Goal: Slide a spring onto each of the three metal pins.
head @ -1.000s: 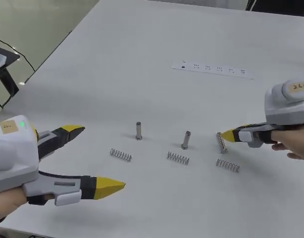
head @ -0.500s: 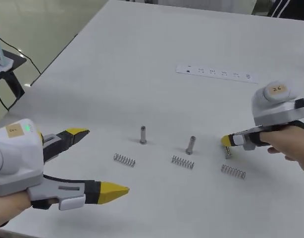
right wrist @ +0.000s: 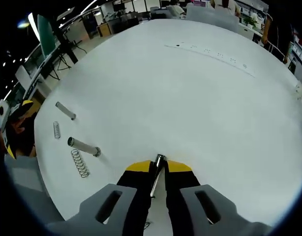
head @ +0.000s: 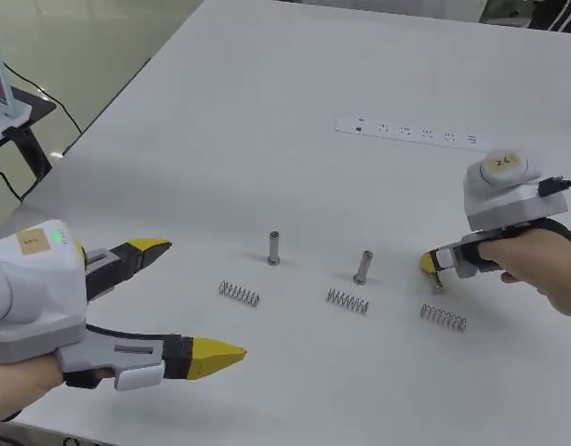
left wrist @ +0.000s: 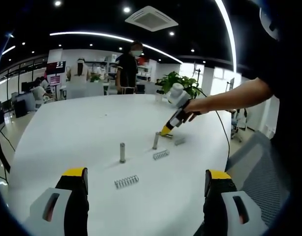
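Steel pin (right wrist: 159, 159) is clamped between the narrow jaws of the right hand-held gripper (head: 432, 268), with a spring (head: 443, 318) lying on the desk (head: 267, 121) just beside its tips. Hold the pin steady with one end free. Bring the left hand-held gripper (head: 200, 299), wide and empty, across to thread that spring on coaxially.

a spring (head: 239, 294) before each pin (head: 273, 248)
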